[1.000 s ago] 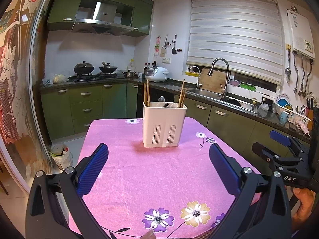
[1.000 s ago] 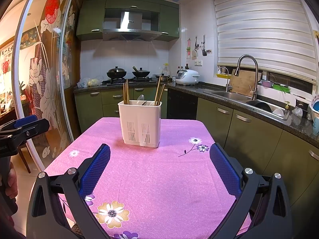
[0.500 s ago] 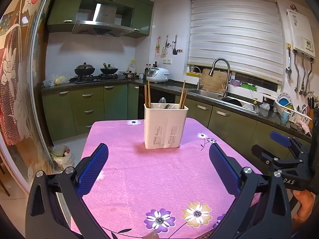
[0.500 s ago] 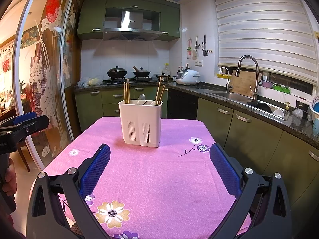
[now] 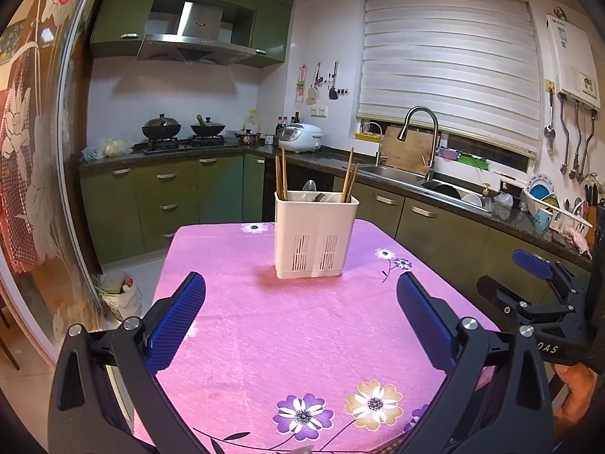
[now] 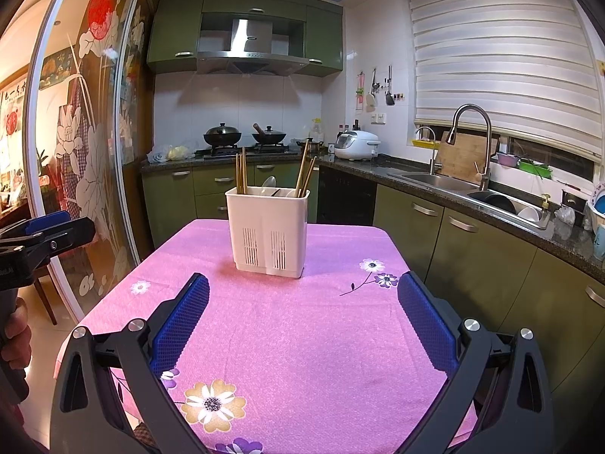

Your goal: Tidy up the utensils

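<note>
A white slotted utensil holder [image 5: 315,236] stands on the pink flowered tablecloth [image 5: 302,340]; it also shows in the right wrist view [image 6: 267,229]. It holds wooden chopsticks [image 5: 280,178] at its left and right ends and a metal spoon [image 5: 309,186] in the middle. My left gripper [image 5: 300,295] is open and empty, held above the near part of the table. My right gripper [image 6: 302,297] is open and empty too, also short of the holder. Each gripper shows at the edge of the other's view.
Green kitchen cabinets and a dark counter with a sink [image 5: 397,172], a rice cooker [image 5: 301,137] and woks [image 5: 162,127] run behind and to the right of the table. A glass sliding door [image 6: 90,143] stands on the left. A dish rack [image 5: 548,208] sits at far right.
Both views have shifted only slightly; the holder sits a little more central in the left wrist view. Both grippers stay open and empty.
</note>
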`<state>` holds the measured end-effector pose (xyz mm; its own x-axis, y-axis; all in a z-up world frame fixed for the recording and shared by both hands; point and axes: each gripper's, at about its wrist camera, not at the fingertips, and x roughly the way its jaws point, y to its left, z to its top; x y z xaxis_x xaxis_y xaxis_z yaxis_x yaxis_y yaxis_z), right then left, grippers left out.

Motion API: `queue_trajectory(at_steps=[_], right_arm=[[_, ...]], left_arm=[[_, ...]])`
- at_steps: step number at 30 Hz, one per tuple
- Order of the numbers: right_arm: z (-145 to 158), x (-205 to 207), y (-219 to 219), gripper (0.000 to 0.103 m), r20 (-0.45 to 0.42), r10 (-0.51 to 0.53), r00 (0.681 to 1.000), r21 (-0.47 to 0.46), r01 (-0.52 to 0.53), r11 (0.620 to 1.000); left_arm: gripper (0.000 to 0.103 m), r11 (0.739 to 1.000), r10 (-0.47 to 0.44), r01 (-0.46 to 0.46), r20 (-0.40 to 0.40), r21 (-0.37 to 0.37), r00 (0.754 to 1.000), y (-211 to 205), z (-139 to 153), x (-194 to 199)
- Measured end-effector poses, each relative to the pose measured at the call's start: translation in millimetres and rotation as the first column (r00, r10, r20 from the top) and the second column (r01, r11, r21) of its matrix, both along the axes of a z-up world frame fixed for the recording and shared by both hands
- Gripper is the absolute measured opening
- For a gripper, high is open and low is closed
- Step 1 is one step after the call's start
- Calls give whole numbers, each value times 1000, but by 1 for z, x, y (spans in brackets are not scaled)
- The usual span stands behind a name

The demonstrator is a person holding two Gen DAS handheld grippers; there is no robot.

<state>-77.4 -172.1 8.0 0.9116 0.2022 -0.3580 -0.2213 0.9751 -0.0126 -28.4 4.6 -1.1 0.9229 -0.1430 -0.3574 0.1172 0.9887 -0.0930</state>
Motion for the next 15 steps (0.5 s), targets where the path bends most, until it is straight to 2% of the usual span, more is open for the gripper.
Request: queue_trajectory(at_steps=[9, 15], right_arm=[[-1, 0, 1, 98, -1, 1, 1000, 0, -1, 1000], [-2, 0, 0, 98, -2, 1, 1000, 1, -1, 1000]], left_arm=[[96, 999, -11, 11, 24, -31, 1000, 4, -1, -2], [96, 1000, 29, -29, 20, 12, 999, 2, -4, 1]])
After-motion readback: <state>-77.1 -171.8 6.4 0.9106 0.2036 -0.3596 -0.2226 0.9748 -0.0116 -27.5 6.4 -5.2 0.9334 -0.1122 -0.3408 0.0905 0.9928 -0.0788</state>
